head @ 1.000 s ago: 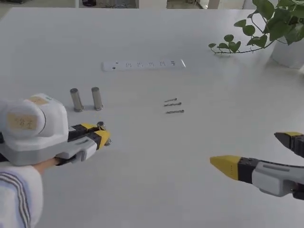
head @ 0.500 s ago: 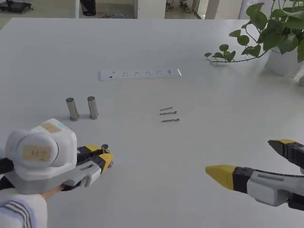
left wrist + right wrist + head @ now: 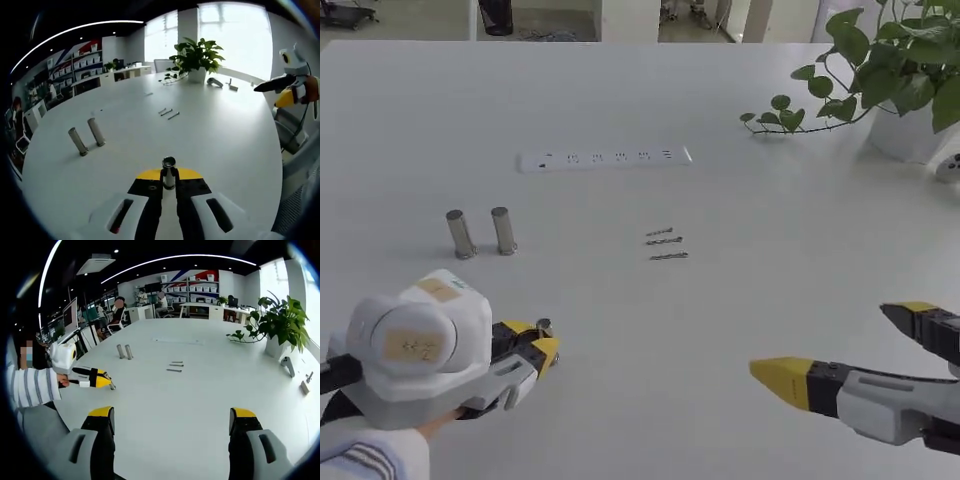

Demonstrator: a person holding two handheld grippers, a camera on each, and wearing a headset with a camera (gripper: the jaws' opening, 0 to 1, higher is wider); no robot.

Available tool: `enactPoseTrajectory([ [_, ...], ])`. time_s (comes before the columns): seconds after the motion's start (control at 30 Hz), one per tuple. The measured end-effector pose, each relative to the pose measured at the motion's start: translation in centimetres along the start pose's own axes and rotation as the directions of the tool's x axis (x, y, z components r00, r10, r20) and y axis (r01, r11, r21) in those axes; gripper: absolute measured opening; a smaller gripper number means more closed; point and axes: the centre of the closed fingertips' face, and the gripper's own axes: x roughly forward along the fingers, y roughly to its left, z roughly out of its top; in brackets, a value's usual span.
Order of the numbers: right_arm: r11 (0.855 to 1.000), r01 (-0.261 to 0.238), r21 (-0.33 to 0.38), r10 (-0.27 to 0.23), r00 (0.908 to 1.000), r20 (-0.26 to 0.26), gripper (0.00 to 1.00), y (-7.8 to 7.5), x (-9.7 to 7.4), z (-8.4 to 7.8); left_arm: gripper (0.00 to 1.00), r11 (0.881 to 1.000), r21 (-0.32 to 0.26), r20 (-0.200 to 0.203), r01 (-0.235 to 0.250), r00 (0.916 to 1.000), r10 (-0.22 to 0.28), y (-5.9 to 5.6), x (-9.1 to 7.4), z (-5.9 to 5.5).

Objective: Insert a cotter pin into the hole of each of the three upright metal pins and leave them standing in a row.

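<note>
- Held pin (image 3: 168, 169) is upright, crosswise to the jaws of the left gripper (image 3: 168, 176) pinching it, on the near left of the cotter pins (image 3: 665, 243).
- The cotter pins lie flat, three parallel, with their long axes running left-right.
- Two free pins (image 3: 482, 232) stand side by side, left of the cotter pins.
- Right gripper (image 3: 825, 340) is on the near right of the cotter pins, jaws spread and empty. It is probably the one to fetch a cotter.

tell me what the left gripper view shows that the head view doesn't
Left gripper view: the hollow top of the metal pin clamped in the left gripper, plus shelving and windows behind. Head view: the power strip with its sockets. Both: two standing metal pins, three cotter pins, the potted plant, the open right gripper.
</note>
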Motion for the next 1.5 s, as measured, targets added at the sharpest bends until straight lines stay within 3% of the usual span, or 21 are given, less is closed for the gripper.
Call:
enactPoseTrajectory([
  [0.7,1.000,-0.005,-0.006,0.005,1.0000,-0.004,0.94,0.3,0.0,-0.1,0.05,1.000,-0.019,0.017,-0.014,0.9997,0.014,-0.7,0.6,-0.7],
  [1.07,1.000,-0.016,-0.017,0.016,0.9999,-0.007,0.93,0.8,0.2,0.0,0.06,0.996,-0.086,0.046,-0.019,0.9987,0.023,-0.7,0.6,-0.8],
  [1.23,1.000,-0.017,-0.018,0.017,0.9998,-0.006,0.93,0.9,0.1,0.1,0.06,0.995,-0.094,0.031,-0.029,0.9990,0.032,-0.8,0.5,-1.3],
  [1.33,1.000,-0.020,-0.023,0.020,0.9998,-0.008,0.93,1.0,0.1,0.1,0.06,0.996,-0.087,0.017,-0.025,0.9995,0.027,-0.9,0.4,-1.7],
  [1.5,0.999,-0.026,-0.027,0.025,0.9996,-0.011,0.93,1.3,0.2,0.0,0.14,0.997,-0.080,0.030,0.008,0.9995,-0.006,-1.2,-0.4,-1.5],
])
